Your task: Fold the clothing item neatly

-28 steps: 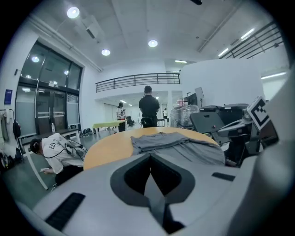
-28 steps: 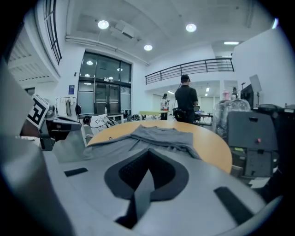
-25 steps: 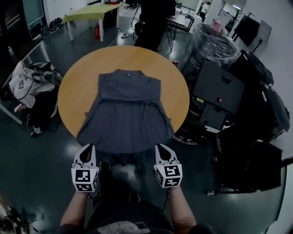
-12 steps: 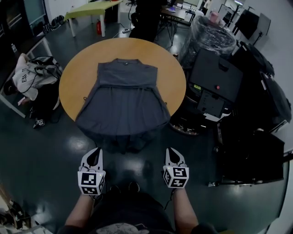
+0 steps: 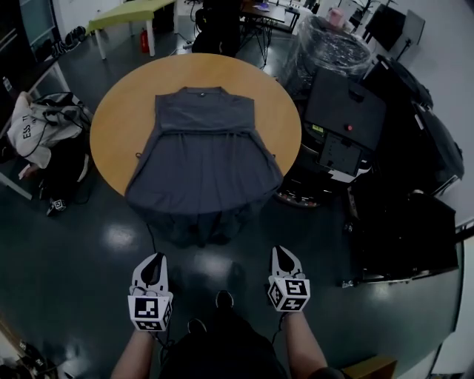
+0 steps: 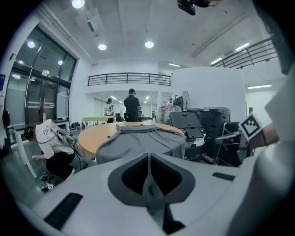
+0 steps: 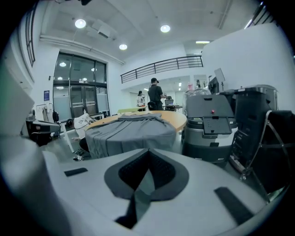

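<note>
Grey sleeveless garment (image 5: 201, 164) lies spread flat on the round wooden counter (image 5: 109, 126); neckline toward the counter's far edge, skirt widening toward the near edge; hem hangs over the near edge and drapes down in soft folds; a thin tie shows at each side of the waist. Left gripper (image 5: 152, 260) is off the counter on its near side, over the dark glossy floor (image 5: 74, 244), well apart from the hem and roughly in line with the garment's left edge; jaws pressed together, nothing between them. Right gripper (image 5: 284, 255) is also off the counter's near side, level with the left one, well apart from the hem and a little outside the garment's right edge; jaws likewise together and empty. Both gripper views look along closed jaws toward the counter, with the draped hem facing them. Left of the counter, a white bag (image 5: 35, 124) on a stand; right of the counter, a black cart with a slanted panel (image 5: 344, 118); beyond that, a plastic-wrapped drum (image 5: 326, 48); past the counter's far edge, a person (image 6: 132, 105) standing and a green table (image 5: 126, 15).
</note>
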`<control>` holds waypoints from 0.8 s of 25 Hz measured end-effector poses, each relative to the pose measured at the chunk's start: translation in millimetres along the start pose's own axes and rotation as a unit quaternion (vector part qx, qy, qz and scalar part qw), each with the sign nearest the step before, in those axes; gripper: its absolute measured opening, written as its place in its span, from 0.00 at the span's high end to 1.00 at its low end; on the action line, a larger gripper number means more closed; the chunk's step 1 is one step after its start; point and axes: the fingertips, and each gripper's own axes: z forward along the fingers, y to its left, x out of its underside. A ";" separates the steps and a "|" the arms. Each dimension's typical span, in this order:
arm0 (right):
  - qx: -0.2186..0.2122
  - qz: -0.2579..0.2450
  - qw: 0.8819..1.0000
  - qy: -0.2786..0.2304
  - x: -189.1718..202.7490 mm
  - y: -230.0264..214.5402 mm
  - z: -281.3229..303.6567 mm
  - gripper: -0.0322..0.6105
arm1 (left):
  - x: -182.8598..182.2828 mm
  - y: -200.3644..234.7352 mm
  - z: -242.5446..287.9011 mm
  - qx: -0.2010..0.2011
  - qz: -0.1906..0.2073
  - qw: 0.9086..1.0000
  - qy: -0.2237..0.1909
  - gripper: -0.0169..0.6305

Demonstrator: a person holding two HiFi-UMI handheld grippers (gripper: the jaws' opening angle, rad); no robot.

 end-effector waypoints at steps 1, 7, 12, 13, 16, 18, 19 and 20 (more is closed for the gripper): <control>0.007 0.001 1.000 -0.006 3.7 2.7 0.6 0.96 | 7.2 5.8 1.0 0.003 0.015 1.000 -0.003 0.96; 0.022 -0.022 0.999 -0.009 26.3 18.4 12.1 0.95 | 39.1 28.6 21.6 0.029 0.036 0.999 0.006 0.89; 0.032 -0.027 0.999 0.015 51.4 -8.2 67.1 0.78 | 76.0 72.9 60.4 0.021 0.038 0.998 0.043 0.81; 0.031 -0.034 0.999 0.020 55.1 -16.9 80.5 0.77 | 82.8 83.4 69.0 0.016 0.039 0.998 0.046 0.79; 0.018 -0.056 0.998 0.036 67.9 -43.7 122.8 0.76 | 105.4 115.3 95.9 0.002 0.057 0.997 0.050 0.76; 0.014 -0.066 0.996 0.051 81.6 -63.2 150.6 0.76 | 125.2 130.3 121.4 0.008 0.092 0.994 0.059 0.75; 0.012 -0.071 0.996 0.057 89.3 -73.4 163.6 0.76 | 135.7 134.9 135.6 0.012 0.107 0.992 0.062 0.75; 0.008 -0.073 0.995 0.060 96.9 -82.2 176.5 0.76 | 145.7 139.1 148.7 0.013 0.114 0.991 0.063 0.75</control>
